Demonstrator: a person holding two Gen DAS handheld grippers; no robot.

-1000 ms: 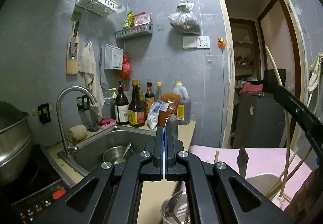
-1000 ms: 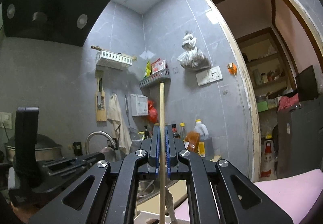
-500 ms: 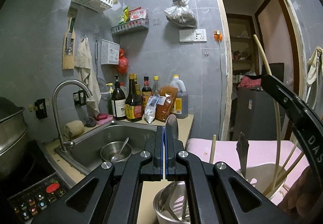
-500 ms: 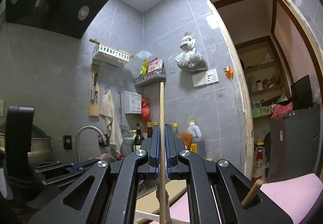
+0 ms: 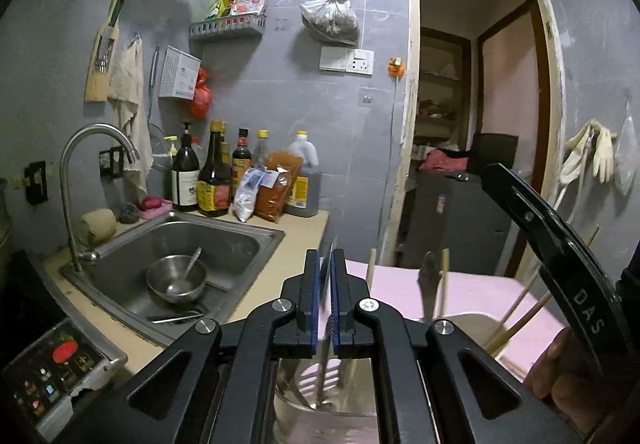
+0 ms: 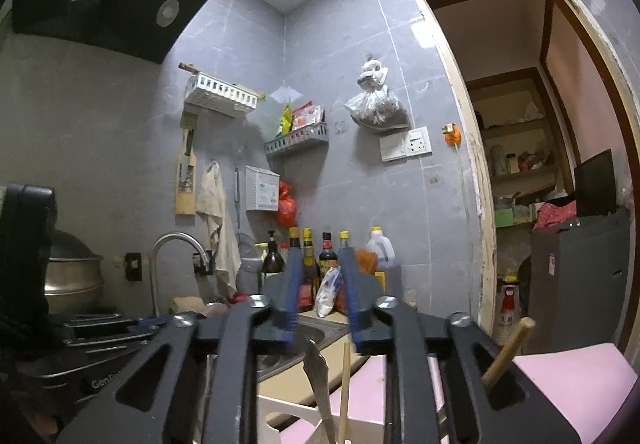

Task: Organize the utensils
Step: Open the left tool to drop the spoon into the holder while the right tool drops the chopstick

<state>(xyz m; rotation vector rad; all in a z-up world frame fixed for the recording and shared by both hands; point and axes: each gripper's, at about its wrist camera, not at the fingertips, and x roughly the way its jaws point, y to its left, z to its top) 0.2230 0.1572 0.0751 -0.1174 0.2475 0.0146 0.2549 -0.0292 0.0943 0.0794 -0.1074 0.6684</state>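
My left gripper has its jaws slightly parted with a thin metal utensil handle between them, standing in a steel cup right below. My right gripper is open and empty. Just below it a wooden chopstick and a metal handle stand in a white holder. That holder with several chopsticks shows at the right in the left wrist view, on a pink mat.
A steel sink holds a bowl with a spoon, beside a tap. Sauce bottles and packets line the back of the counter. An induction cooker sits at the left. A doorway opens on the right.
My right gripper has opened and let go of the chopstick, which now stands in the white holder. My left gripper has loosened around the metal handle and the handle sits lower.
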